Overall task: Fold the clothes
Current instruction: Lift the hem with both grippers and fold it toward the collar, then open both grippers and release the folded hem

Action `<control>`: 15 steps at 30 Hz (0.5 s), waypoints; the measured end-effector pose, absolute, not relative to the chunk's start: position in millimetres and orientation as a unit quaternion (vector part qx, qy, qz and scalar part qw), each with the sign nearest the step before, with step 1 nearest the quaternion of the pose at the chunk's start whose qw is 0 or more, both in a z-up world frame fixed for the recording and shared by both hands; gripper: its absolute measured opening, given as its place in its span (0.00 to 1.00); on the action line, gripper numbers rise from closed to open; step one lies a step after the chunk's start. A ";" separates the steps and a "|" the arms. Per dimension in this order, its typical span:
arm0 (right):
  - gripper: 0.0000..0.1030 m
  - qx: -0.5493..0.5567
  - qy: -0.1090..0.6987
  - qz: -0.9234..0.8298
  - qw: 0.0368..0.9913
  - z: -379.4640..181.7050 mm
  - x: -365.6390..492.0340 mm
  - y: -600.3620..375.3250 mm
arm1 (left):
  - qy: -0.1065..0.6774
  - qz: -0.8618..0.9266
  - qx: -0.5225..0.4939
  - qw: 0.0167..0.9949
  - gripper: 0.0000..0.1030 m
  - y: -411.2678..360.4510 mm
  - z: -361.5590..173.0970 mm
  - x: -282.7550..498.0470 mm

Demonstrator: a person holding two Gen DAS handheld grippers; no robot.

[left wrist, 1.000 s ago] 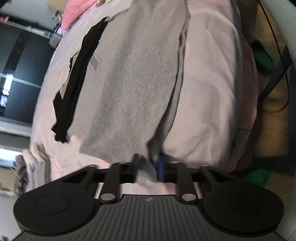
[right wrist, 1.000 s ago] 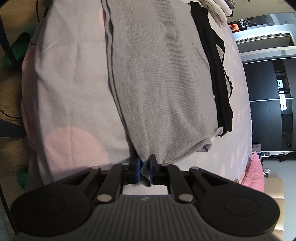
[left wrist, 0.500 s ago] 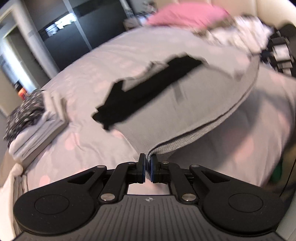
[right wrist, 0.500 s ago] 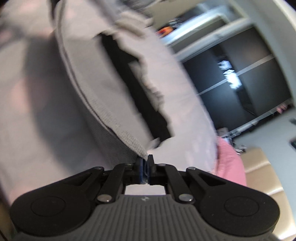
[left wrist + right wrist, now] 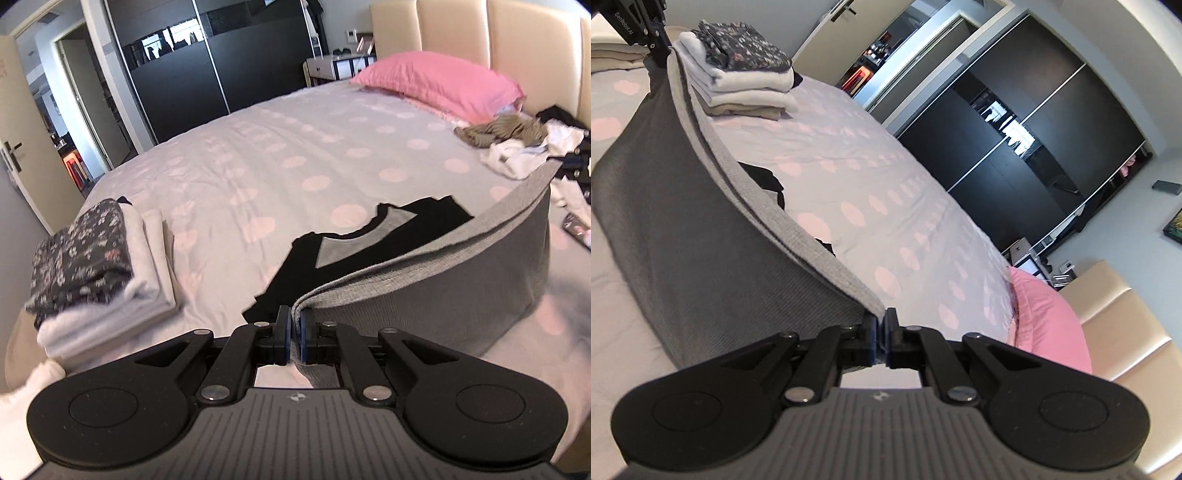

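A grey knit garment [image 5: 443,280] with a black collar part [image 5: 354,251] hangs stretched between my two grippers above the bed. My left gripper [image 5: 294,325] is shut on one corner of its near edge. My right gripper [image 5: 881,326] is shut on the other corner, and the grey garment [image 5: 701,258] sweeps away from it to the left. The right gripper also shows small at the far right of the left wrist view [image 5: 576,162]. The left gripper shows at the top left of the right wrist view [image 5: 661,35]. The cloth's lower part rests on the bed.
The bed [image 5: 277,155] has a pale dotted cover. A stack of folded clothes [image 5: 96,269] lies at its left edge, also in the right wrist view [image 5: 738,74]. A pink pillow [image 5: 436,81] and a heap of loose clothes [image 5: 517,144] lie by the headboard. A dark wardrobe [image 5: 1015,129] stands beyond.
Both grippers have lifted the garment's near edge off the bed and swung from looking down to looking across the bed. The left gripper has closed tight on the cloth.
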State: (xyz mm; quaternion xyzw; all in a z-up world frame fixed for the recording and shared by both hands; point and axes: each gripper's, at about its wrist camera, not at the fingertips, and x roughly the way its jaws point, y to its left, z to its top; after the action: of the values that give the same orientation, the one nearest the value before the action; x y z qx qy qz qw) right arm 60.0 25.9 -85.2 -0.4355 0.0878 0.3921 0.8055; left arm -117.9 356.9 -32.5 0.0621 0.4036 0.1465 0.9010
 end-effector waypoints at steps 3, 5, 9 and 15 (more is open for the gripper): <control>0.04 -0.439 0.102 0.394 0.801 -92.7 87.2 48.6 | 0.414 0.152 0.063 0.895 0.03 373.6 -39.9 -93.3; 0.04 -0.439 0.112 0.394 0.800 -96.6 105.5 63.3 | 0.422 0.155 0.063 0.891 0.03 386.4 -47.0 -75.2; 0.04 -0.431 0.141 0.394 0.799 -110.9 144.3 93.0 | 0.437 0.156 0.066 0.883 0.03 408.7 -66.0 -41.8; 0.04 -0.434 0.186 0.395 0.788 -148.8 195.0 139.3 | 0.465 0.155 0.051 0.870 0.03 444.2 -107.6 4.3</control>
State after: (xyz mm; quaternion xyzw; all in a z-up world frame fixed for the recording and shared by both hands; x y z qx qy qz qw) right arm 195.0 139.3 -148.8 -0.4343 0.1862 0.3949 0.7879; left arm 4.3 444.2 -107.6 0.0508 0.4648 0.1553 0.8702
